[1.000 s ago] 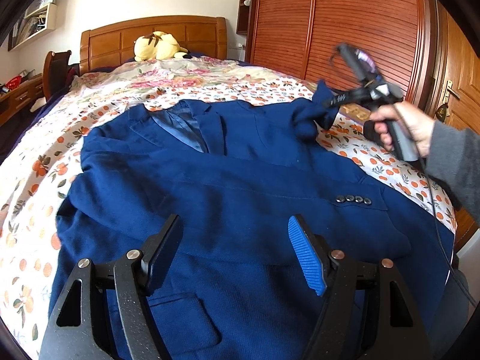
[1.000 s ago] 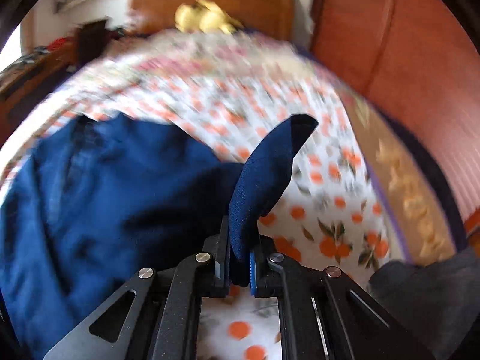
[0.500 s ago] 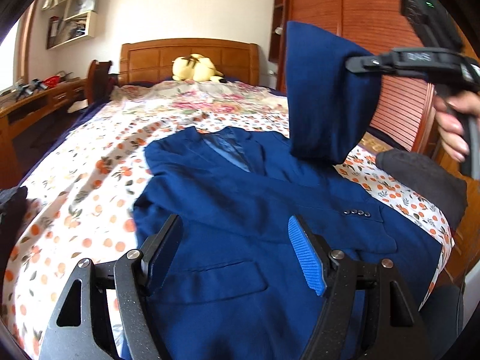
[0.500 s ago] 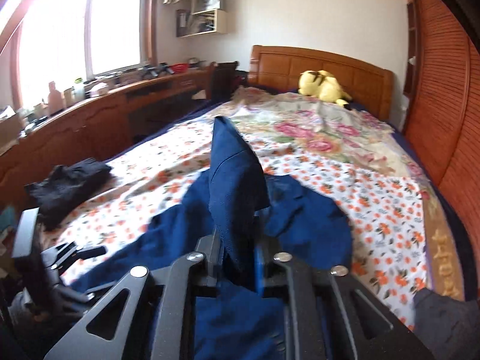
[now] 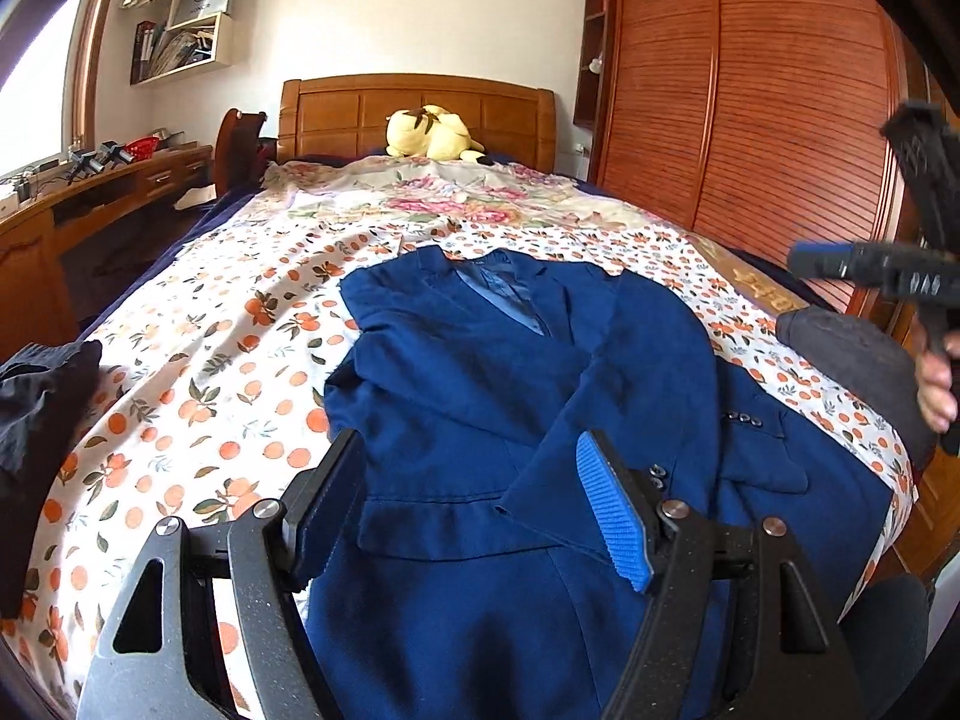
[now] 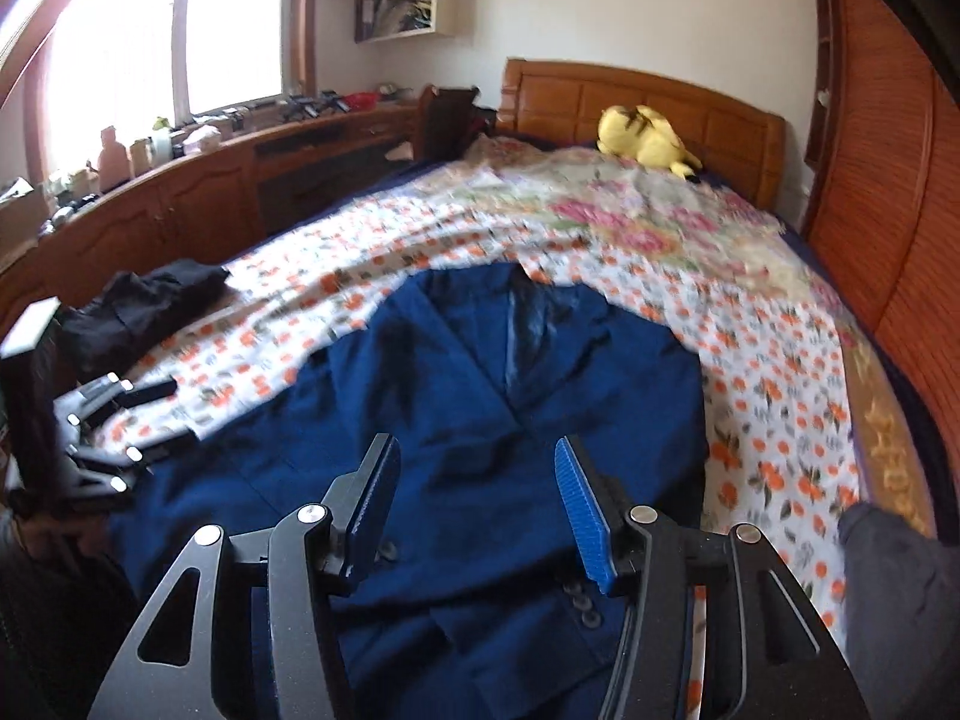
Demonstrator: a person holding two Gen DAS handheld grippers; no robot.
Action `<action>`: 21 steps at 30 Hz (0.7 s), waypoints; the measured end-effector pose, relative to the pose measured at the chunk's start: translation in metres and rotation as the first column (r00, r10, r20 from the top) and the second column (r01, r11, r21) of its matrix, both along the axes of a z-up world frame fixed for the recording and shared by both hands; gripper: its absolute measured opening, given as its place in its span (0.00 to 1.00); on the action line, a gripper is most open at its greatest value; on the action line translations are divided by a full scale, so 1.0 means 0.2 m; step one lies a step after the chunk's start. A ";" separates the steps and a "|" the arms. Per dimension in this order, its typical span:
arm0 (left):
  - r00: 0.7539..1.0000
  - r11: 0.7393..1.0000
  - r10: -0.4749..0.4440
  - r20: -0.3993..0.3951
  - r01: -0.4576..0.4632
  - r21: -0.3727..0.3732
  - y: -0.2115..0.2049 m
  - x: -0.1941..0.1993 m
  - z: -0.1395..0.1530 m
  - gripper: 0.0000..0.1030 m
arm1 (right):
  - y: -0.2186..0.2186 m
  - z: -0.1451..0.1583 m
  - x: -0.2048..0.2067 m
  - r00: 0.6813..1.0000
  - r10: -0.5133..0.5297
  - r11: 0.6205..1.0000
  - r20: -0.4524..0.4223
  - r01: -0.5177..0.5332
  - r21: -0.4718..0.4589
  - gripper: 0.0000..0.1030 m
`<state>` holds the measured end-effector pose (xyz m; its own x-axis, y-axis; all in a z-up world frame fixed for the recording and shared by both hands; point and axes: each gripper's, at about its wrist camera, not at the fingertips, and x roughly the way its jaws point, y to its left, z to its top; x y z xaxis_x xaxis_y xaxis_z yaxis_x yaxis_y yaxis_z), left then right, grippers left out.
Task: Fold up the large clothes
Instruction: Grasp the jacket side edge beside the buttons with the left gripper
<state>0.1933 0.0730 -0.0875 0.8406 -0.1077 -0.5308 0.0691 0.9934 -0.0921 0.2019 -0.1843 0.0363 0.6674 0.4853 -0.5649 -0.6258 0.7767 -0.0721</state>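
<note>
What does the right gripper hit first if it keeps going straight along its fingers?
Most likely the blue jacket front, spread on the bed below the open right gripper. Nothing else shows between them, though the fisheye leaves depth unclear.

Left tool (image 5: 474, 504) showing black speckled arms with silver screws, one ribbed blue pad, one black pad, right tool (image 6: 474, 504) looking alike, dark grey sleeve (image 6: 900, 564) covering the wrist

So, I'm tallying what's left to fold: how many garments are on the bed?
2: the blue jacket spread in the middle of the bed, a black garment bunched at its left edge. A dark grey shape at the right edge may be a third.
</note>
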 end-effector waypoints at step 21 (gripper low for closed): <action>0.965 0.997 -0.024 -0.260 0.041 0.060 -0.26 0.32 -0.40 0.52 | 0.04 -0.59 0.23 0.993 -0.077 0.997 -0.094 0.076 -0.015 0.54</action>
<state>0.2571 0.0203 -0.1668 0.6703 -0.0908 -0.7365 0.0832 0.9954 -0.0470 0.2473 -0.1759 -0.0814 0.6458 0.4280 -0.6323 -0.5693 0.8218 -0.0252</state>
